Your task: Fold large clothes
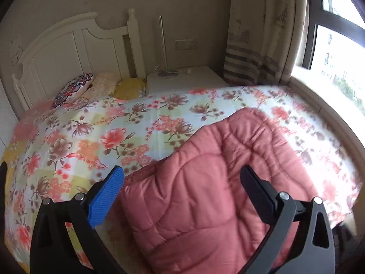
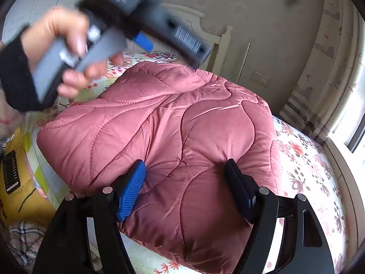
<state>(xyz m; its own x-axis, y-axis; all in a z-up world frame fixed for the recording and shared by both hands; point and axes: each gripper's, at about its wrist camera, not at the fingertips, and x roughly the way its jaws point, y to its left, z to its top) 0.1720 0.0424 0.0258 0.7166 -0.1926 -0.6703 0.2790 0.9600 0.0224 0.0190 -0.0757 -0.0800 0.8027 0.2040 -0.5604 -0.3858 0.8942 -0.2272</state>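
Behind the left gripper (image 2: 146, 41), blurred, headboard (image 2: 194, 16) partly hidden.

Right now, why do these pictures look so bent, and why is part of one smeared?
Both views come through fisheye lenses, so the bed's flowered sheet curves and the corners go black. In the left wrist view the window glares white. In the right wrist view the hand holding the other tool is smeared, while the pink quilted garment stays sharp.
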